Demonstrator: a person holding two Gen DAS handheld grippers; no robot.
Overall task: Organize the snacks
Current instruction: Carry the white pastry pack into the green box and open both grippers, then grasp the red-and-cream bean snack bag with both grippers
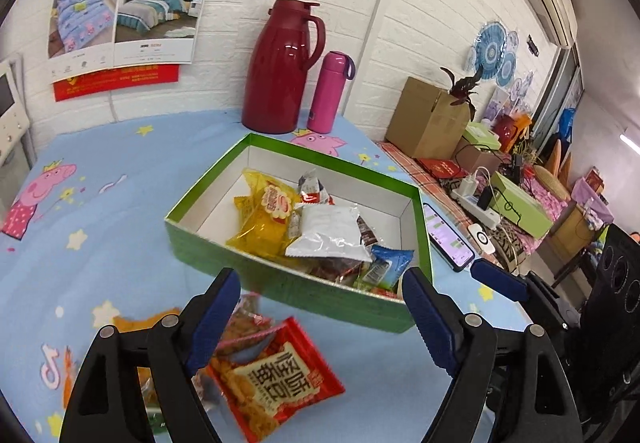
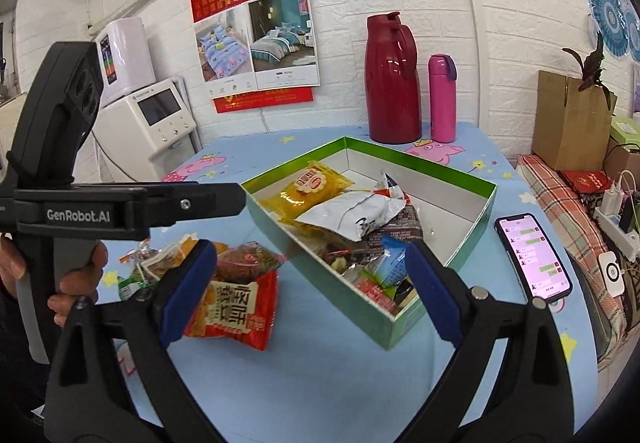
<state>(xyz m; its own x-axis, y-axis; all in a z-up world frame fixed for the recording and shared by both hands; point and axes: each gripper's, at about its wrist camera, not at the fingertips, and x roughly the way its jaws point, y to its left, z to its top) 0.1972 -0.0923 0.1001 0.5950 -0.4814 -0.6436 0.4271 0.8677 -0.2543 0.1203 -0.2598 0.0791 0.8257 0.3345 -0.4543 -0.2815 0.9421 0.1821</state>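
A green box [image 1: 224, 251] with a white inside sits mid-table on the blue cartoon cloth and holds several snacks, among them a yellow packet [image 1: 264, 219], a white foil packet [image 1: 328, 231] and a blue packet [image 1: 390, 259]. Loose on the cloth in front of its near-left corner lie a red packet [image 1: 276, 375] and a few others [image 2: 244, 255]. My left gripper [image 1: 320, 319] hovers open above the red packet, holding nothing. My right gripper [image 2: 312, 291] is open and empty too, spanning the red packet [image 2: 236, 311] and the green box's [image 2: 420, 162] near end.
A red thermos jug [image 1: 280, 71] and a pink bottle [image 1: 330, 91] stand behind the box by the wall. A lit phone [image 2: 532, 255] lies right of the box. A hand [image 2: 76, 283] holds the left tool. A white machine [image 2: 156, 123] stands left; a cardboard box [image 2: 568, 119] stands right.
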